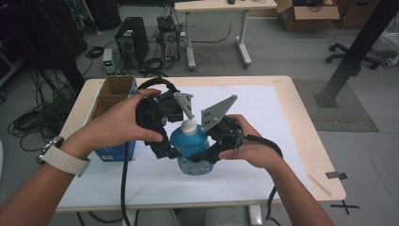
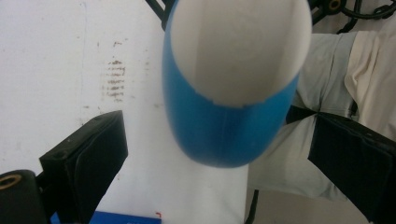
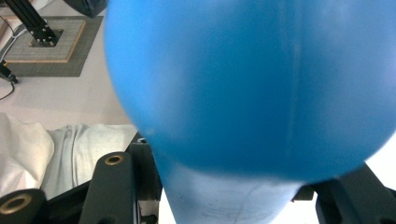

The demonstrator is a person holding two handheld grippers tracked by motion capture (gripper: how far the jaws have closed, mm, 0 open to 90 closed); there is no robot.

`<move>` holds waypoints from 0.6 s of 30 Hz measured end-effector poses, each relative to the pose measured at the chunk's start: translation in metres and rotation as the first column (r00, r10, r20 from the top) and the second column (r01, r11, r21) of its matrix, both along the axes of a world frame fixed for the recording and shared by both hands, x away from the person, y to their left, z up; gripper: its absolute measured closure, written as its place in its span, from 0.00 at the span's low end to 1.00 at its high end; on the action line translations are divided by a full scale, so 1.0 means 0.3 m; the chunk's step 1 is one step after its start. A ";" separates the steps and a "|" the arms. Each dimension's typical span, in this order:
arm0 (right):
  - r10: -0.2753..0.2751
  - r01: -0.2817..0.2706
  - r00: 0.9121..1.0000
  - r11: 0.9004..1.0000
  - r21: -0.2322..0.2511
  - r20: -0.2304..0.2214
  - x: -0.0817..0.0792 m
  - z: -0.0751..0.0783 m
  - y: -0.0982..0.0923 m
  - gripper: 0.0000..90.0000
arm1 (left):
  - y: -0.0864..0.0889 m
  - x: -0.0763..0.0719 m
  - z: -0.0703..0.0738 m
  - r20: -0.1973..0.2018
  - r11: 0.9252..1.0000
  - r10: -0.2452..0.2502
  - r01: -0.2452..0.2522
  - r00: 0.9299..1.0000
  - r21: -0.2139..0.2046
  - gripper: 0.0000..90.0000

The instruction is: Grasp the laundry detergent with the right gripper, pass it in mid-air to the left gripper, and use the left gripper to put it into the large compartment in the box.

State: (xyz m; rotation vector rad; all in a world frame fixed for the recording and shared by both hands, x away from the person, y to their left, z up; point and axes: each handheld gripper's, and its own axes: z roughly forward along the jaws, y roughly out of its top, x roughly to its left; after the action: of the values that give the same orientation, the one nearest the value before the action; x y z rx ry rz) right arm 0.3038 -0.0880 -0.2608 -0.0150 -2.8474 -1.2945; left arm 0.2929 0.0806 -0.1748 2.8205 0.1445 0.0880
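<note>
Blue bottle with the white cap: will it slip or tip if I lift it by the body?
The blue bottle looks smooth and rounded, so probably slippery. The right claw grips low on it, so it may tilt.

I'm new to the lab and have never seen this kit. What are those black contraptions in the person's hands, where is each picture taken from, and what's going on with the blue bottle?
Those are hand-held grippers: each hand carries a tool with two black jaws. The high view looks down on the table from above the person. The other two pictures come from small cameras riding on the grippers, looking along the jaws.

On the table's white sheet stand a cardboard box and a blue bottle with a white cap.

The right gripper is clamped on the bottle's body; in its own view the blue fills the space between the jaws. The left gripper is open: in the left gripper view its jaws stand well apart with the bottle between them, untouched. So only the right one holds it.
</note>
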 end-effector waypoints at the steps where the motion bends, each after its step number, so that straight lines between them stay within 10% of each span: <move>1: 0.000 0.000 1.000 1.000 0.000 0.000 0.000 0.000 0.000 0.49 | 0.000 0.000 0.000 0.000 1.000 0.000 0.000 1.000 0.000 0.05; 18: 0.016 -0.016 1.000 1.000 -0.012 -0.005 0.001 0.012 0.039 0.49 | -0.020 0.004 -0.010 -0.011 1.000 -0.017 0.016 1.000 -0.005 0.06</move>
State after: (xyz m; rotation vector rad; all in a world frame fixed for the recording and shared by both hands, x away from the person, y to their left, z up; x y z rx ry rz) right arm 0.3040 -0.0762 -0.2572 0.0040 -2.8446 -1.2729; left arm 0.2940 0.0745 -0.1777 2.8174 0.1238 0.0683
